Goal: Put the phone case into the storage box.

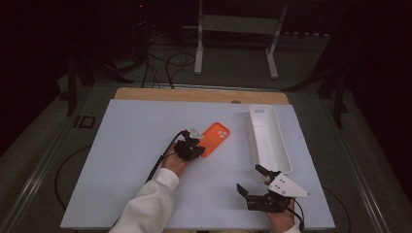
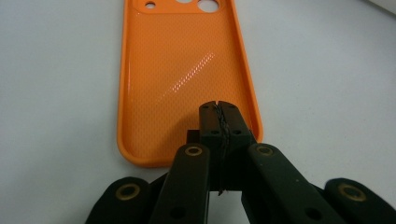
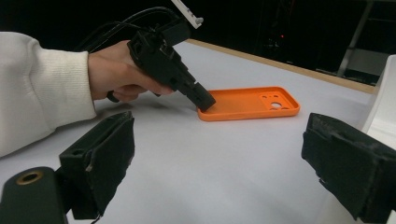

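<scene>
Bare table [image 1: 136,145] lies open left of the orange phone case [image 1: 214,138]; a white tray [image 1: 268,136] walls its right.

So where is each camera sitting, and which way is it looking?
High view: above the table, looking down; both forearms and grippers show.
Left gripper view: on the left gripper, its shut jaws pinching the orange phone case edge.
Right gripper view: on the right gripper, jaws open, facing the left hand.
All three share the case.

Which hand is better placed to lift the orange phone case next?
Left. The left gripper is shut at the near end of the orange phone case. The right gripper sits open, apart, beside the white tray.
</scene>
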A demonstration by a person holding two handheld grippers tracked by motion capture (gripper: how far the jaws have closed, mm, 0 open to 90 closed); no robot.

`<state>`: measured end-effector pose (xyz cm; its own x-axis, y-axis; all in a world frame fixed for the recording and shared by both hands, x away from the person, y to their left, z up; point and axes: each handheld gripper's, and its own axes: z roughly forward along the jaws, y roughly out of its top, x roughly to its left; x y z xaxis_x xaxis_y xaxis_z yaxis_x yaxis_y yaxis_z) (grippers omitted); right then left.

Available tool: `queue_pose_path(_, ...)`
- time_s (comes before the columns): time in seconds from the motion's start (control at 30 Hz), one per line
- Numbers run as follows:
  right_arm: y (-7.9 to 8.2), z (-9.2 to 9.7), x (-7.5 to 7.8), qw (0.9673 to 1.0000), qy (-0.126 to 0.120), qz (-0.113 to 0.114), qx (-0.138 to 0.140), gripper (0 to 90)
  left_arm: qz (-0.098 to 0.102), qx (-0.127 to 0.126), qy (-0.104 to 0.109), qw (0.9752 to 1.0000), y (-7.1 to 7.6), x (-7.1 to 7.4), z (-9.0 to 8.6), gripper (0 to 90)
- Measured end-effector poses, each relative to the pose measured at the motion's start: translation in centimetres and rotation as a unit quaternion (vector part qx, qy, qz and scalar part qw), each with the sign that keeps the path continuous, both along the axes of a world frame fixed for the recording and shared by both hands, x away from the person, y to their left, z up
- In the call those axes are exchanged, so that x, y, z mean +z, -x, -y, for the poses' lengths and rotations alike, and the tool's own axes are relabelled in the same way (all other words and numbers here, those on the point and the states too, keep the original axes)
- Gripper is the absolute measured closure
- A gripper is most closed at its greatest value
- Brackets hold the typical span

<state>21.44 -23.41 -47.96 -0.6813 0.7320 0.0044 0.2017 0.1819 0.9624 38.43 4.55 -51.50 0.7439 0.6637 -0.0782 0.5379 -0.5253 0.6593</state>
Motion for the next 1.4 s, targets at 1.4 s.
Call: queue_pose_path(1.4,-0.3,0.2,0.2,1.0000,0.002,0.004,-0.007,9.4,-0.018,0.025,-0.055,0.9980,4.7,0.9,-8.8,90.0)
